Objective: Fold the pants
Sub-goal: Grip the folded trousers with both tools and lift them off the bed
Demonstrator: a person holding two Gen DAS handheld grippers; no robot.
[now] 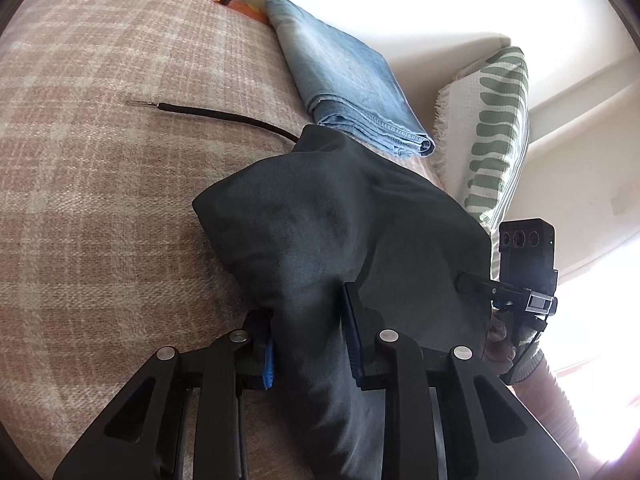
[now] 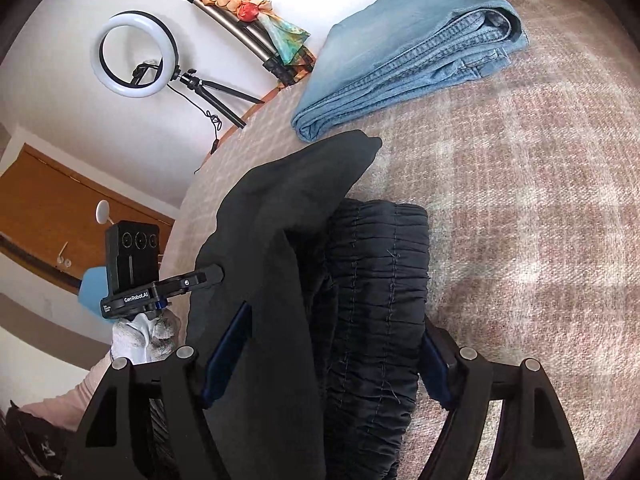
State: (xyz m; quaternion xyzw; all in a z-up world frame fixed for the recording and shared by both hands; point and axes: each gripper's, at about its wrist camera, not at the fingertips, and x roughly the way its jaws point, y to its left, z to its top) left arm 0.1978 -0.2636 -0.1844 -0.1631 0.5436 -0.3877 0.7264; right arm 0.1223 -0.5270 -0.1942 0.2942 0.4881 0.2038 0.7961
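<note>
left tool (image 1: 308, 344) clenched on dark pants (image 1: 340, 216) | right tool (image 2: 332, 356) grips gathered waistband (image 2: 376, 280) | pants lifted over plaid bed (image 1: 100, 160), apparently to bring ends together | folded jeans (image 1: 344, 76) nearby

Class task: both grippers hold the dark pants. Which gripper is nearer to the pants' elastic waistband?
Right. The right gripper is clamped on the dark pants with the gathered elastic waistband between its fingers. The left gripper grips smooth fabric; no waistband shows in its view.
</note>
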